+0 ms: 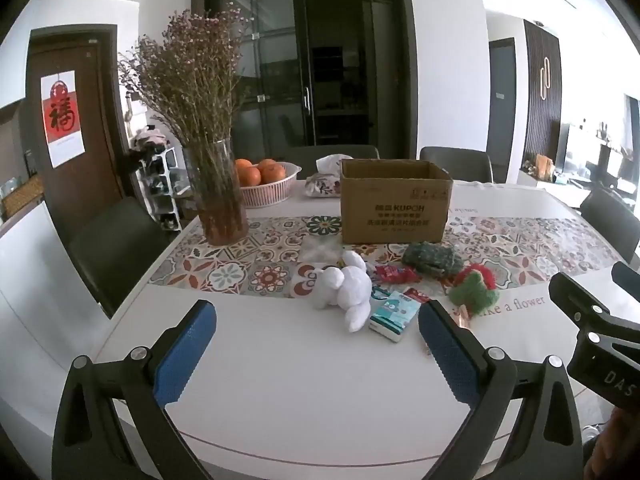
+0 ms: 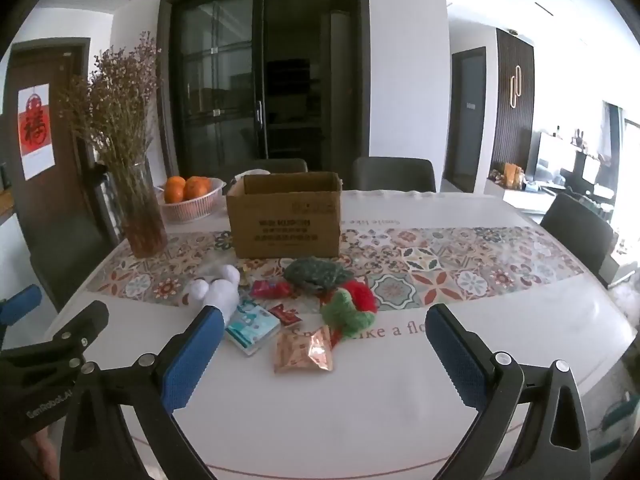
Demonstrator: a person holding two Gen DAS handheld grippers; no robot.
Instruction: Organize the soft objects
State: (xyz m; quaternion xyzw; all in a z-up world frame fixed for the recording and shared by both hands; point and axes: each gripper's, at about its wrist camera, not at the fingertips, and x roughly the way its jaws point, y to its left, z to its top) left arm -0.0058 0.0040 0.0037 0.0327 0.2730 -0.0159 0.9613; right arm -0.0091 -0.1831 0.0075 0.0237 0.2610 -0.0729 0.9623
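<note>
Both grippers hover above the near edge of the table point(image 1: 280, 392), each spread wide with nothing between its blue pads. The left gripper point(image 1: 316, 344) points toward the white plush point(image 1: 348, 288); the right gripper point(image 2: 324, 352) faces the foil packet point(image 2: 302, 350) that lies closest to the near edge.

The soft things lie in a loose cluster near the middle of the table, in front of the open box point(image 1: 394, 202). The white plush lies at the left end of the cluster, on the near border of the patterned runner point(image 1: 248, 264). Just beside it on the right sits a tissue pack point(image 1: 394, 318), touching or nearly touching the plush. Behind the pack lie a red wrapper point(image 1: 396, 274) and a small red packet point(image 2: 285, 314). A dark green knit point(image 1: 432, 260) rests just in front of the box. The green-and-red knit toy point(image 1: 474, 290) lies at the right end, over the printed lettering.

Toward the far left corner stand a vase point(image 1: 218, 196) of dried flowers and a basket point(image 1: 266, 190) of oranges. Chairs point(image 1: 456, 162) stand along the far edge.
</note>
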